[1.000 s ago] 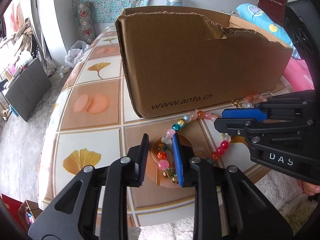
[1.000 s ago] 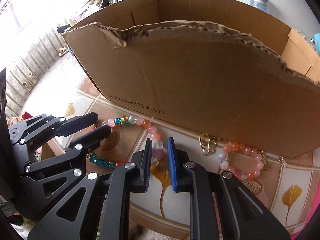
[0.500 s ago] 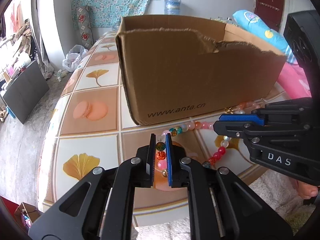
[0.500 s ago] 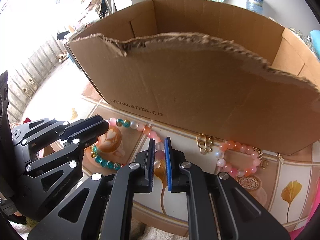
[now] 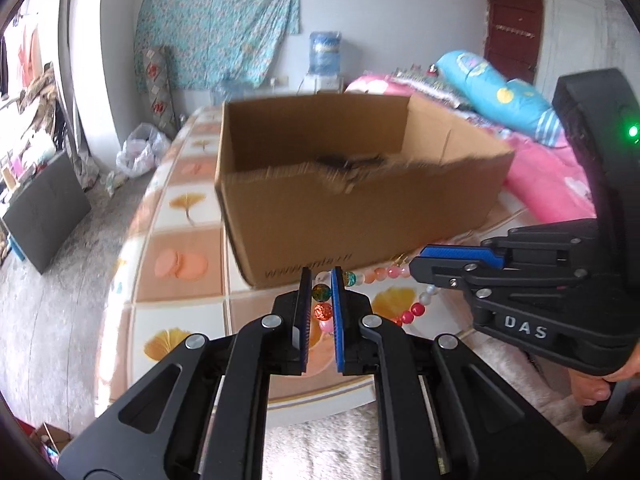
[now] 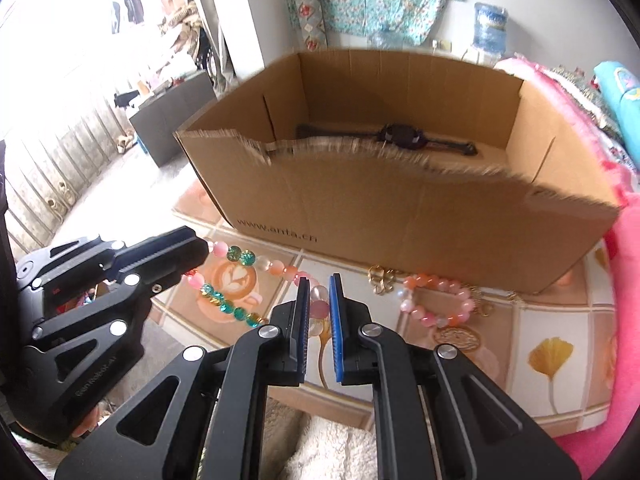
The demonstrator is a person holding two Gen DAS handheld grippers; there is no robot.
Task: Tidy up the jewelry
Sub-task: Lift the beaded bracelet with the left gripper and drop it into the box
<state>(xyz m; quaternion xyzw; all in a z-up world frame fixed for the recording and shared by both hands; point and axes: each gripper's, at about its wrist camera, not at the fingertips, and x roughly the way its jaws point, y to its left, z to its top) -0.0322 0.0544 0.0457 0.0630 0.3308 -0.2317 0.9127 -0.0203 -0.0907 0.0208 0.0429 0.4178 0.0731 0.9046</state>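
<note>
1. Lifting has begun: both grippers now hold one multicoloured bead necklace (image 6: 256, 264) and carry it up in front of the cardboard box (image 6: 400, 208). The left gripper (image 5: 320, 312) has just been closing; its jaws are now narrow and pinch the teal and orange beads. The right gripper (image 6: 319, 312) has narrowed a little too, and it clamps the pale pink beads.

2. The necklace hangs as a loop between the two grippers, in front of the box's near wall and under its torn upper edge. From these views I cannot tell whether every part of it is already off the tiled tabletop (image 6: 560, 380).

3. For the task, I judge that the pick-up step is done and the carrying to the box is at its start. The necklace must still pass over the torn edge.

4. Compared with one second ago: then the left jaws stood wider around beads lying on the tabletop, close before the box wall. Now both cameras look from higher, so the inside of the box shows, with a dark wristwatch (image 6: 400, 138) on its floor.

5. A pink bead bracelet (image 6: 436, 300) and a small gold chain (image 6: 382, 276) lie on the tabletop just before the box wall, in the same place as before. They are not yet put away.
</note>
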